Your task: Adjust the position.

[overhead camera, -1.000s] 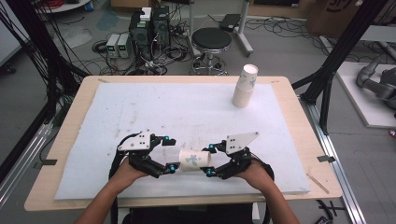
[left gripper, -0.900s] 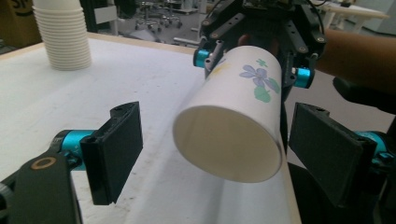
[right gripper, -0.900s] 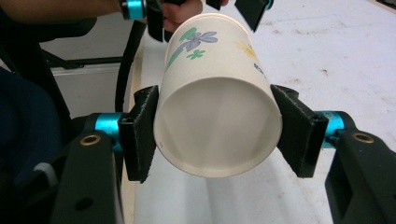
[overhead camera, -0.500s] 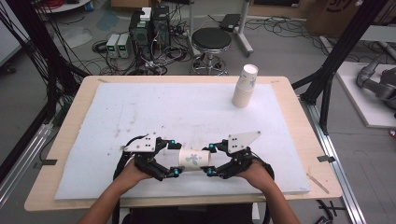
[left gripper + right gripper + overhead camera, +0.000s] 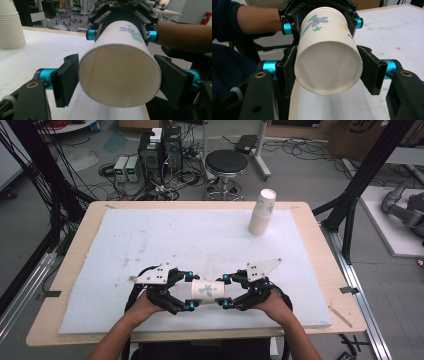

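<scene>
Two grippers meet near the front edge of the table (image 5: pixel 75 270), with paper cups (image 5: pixel 207 290) held level between them just above the white mat (image 5: pixel 165 235). The left gripper view shows an open mouth and the right gripper view shows another, so at least two cups sit joined end to end; how many are nested I cannot tell. The left gripper (image 5: pixel 187 290) has just been closing its jaws around its end of the cups, with both pads (image 5: pixel 65 79) against the rim. The right gripper (image 5: pixel 225 290) is clamped on the other end, both pads (image 5: pixel 372 71) pressing the wall. Each cup carries a printed flower with green leaves. Farther right, at the far edge of the mat, stands one upright stack of cups (image 5: pixel 263 212), well apart from the grippers. Beyond the table stand one round stool (image 5: pixel 226 164) and a cluster of electronic boxes (image 5: pixel 150 155) with cables on the floor. Nothing lies between the hands and the stack.
</scene>
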Available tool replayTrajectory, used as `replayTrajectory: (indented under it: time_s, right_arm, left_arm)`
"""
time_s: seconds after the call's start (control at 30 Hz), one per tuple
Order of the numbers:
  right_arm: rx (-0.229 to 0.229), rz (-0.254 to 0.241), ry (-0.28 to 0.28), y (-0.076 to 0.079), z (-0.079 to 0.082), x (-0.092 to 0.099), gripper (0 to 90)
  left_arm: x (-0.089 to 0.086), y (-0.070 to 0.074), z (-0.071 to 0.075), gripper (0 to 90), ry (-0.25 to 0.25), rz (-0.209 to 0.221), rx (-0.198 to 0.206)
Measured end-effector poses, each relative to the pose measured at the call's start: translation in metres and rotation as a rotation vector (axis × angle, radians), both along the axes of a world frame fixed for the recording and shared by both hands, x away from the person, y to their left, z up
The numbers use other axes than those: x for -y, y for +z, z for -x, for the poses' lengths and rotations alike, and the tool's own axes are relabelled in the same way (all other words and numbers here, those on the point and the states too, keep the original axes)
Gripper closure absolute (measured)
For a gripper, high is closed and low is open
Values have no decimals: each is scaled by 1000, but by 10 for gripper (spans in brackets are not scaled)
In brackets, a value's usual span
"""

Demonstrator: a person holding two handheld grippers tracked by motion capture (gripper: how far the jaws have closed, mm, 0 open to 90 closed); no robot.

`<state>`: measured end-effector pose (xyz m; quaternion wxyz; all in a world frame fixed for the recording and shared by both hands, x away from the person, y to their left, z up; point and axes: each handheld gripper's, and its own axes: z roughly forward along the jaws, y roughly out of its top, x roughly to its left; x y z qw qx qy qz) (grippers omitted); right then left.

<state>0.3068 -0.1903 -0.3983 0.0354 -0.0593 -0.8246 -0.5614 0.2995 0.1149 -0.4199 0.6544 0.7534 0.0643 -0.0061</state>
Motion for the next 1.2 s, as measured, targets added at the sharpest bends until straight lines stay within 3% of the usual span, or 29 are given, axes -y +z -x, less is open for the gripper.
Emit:
replayTrajectory:
  time_s: [0.13, 0.37, 0.4, 0.5, 0.7, 0.73, 0.77, 0.8, 0.87, 0.93, 0.97, 1.2]
  right_arm:
    - [-28, -15, 0, -2, -2, 2, 377]
    - [-53, -6, 1, -4, -2, 1, 366]
    - [-71, -3, -32, -4, -2, -1, 209]
    - [-87, 8, -68, -2, -1, -4, 187]
    - [-8, 82, -101, 9, 2, -11, 187]
    - [24, 114, -106, 12, 2, -14, 187]
    - [24, 114, -106, 12, 2, -14, 187]
    - [48, 153, -115, 15, 3, -18, 187]
    - [61, 172, -102, 15, 3, -20, 187]
    - [114, 232, -96, 17, 4, -27, 188]
    - [114, 232, -96, 17, 4, -27, 188]
    - [197, 340, -76, 20, 5, -43, 188]
  left_arm:
    - [0, 1, 0, 289, 1, 7, -4]
    - [-1, 10, -1, 334, -2, -50, -32]
    - [-1, 12, -1, 341, 2, -54, -37]
    - [-1, 20, -2, 341, 9, -115, -44]
    - [1, 37, -4, 341, 20, -279, -37]
    - [2, 40, -4, 341, 25, -302, -35]
    - [3, 42, -5, 341, 30, -331, -32]
    - [4, 44, -6, 336, 29, -361, -29]
    - [6, 47, -7, 335, 34, -404, -33]
    - [8, 52, -9, 335, 27, -467, -26]
    - [8, 52, -9, 335, 27, -467, -26]
    - [17, 62, -14, 335, 35, -588, -33]
